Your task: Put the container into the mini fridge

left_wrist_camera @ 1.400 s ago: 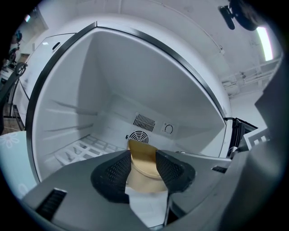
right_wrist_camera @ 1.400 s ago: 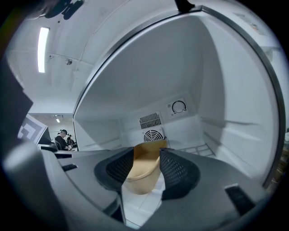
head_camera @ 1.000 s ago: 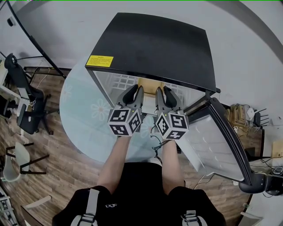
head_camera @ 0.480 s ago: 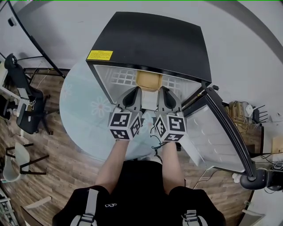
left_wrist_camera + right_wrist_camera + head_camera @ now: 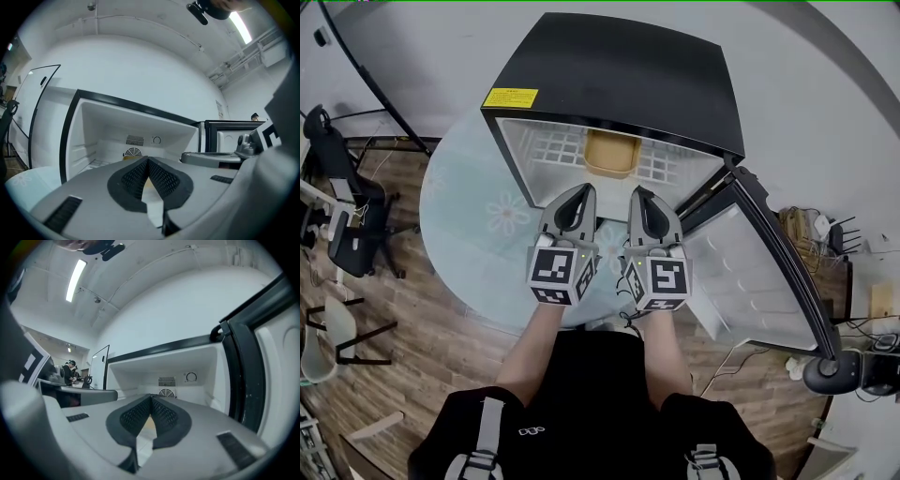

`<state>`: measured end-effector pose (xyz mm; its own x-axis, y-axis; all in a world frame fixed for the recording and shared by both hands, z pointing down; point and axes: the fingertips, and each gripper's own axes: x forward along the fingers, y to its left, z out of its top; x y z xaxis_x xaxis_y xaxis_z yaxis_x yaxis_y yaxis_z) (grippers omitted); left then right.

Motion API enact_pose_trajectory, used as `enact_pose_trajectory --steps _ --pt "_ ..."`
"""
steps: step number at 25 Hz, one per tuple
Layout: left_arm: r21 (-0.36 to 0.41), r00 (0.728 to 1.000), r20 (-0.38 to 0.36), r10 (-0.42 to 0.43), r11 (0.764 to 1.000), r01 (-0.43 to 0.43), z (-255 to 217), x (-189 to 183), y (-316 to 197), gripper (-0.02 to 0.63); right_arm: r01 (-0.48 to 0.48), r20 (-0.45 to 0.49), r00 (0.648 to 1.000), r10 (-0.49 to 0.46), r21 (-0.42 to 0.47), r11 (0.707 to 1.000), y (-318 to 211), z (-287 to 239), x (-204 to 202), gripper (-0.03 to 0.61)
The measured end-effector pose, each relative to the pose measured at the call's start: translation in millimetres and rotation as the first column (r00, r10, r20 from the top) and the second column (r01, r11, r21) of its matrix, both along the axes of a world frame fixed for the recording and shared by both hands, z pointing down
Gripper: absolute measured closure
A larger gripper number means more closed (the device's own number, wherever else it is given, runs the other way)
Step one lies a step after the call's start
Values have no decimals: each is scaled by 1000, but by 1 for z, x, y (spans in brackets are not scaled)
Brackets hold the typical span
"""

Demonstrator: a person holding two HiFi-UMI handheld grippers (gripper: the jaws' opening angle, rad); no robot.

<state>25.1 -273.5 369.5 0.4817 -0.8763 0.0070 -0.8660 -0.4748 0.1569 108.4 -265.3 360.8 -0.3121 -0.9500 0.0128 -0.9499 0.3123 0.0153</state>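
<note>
**Container Seated, Door Open: Hazards at This Stage**

Nearest the operator, the left tool (image 5: 578, 194) and the right tool (image 5: 640, 194) are held side by side and level, just in front of the fridge opening. Both are clenched pad against pad, with nothing gripped in either. They hang above the round glass tabletop (image 5: 469, 220), which carries the mini fridge (image 5: 619, 80).

Beyond the tools, the tan container (image 5: 610, 152) rests on the white wire shelf (image 5: 551, 167) in the middle of the compartment, apart from both tools. Placement appears complete. Further right, the door (image 5: 769, 281) stands wide open.

Probable hazards:

- **Container strike.** Either tool drifting forward into the opening may knock the container off its seat.
- **Door contact.** How near the container sits to the shelf's front edge cannot be told. If it overhangs, the door's inner racks may hit or tip it on closing.
- **Fridge shift.** Clenched jaws can only push the door. A hard or off-line shove may slide the fridge across the glass.
</note>
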Motion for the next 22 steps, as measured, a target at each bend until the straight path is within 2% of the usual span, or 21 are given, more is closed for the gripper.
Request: enact_pose_trajectory --steps 8,22 --pt "9 1000 28 9 1000 -9 12 0 19 614 7 19 1000 -6 -52 999 15 19 3 574" --pt "-1 1000 17 -3 1000 3 18 -6 16 614 40 17 999 -40 -23 999 16 17 -4 575"
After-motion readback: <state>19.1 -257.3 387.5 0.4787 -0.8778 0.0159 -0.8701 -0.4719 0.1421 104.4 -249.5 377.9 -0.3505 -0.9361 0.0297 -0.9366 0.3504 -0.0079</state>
